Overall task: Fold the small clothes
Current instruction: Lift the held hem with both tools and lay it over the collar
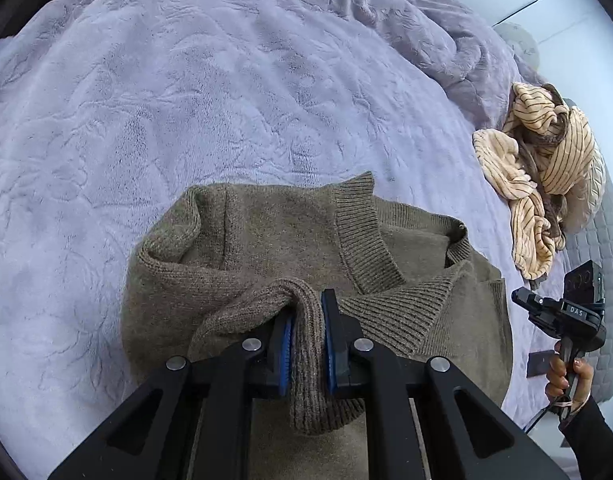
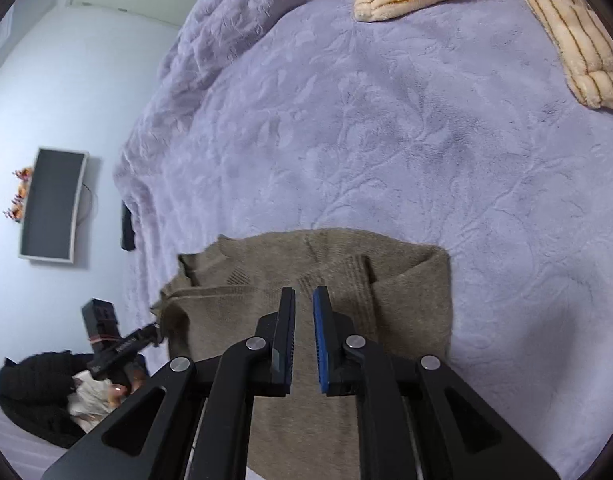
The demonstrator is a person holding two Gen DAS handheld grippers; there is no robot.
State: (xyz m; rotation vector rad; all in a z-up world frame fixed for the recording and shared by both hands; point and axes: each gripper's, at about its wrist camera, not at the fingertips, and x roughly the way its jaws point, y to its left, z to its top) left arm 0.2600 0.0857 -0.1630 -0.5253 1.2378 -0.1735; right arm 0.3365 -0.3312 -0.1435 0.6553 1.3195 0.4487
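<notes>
Low in the centre of both views lies one olive-brown knitted sweater (image 1: 266, 236), flat on the lavender blanket (image 1: 186, 100) with its ribbed V-neck showing at centre right of the left wrist view. You have two garments in sight: that sweater and one crumpled cream striped garment (image 1: 546, 168) at the right edge of the left wrist view, well apart from it; the same striped piece fills the upper right of the right wrist view.

Your left gripper (image 1: 306, 336) is pinching a ribbed cuff of the sweater between its two blue pads. Your right gripper (image 2: 304, 336) hovers over the sweater with its fingers slightly apart and nothing between them; in the left wrist view it appears at the lower right, where the letters "DAS" can be read on its body.

One dark framed panel (image 2: 52, 204) hangs on the wall at the left of the right wrist view.
</notes>
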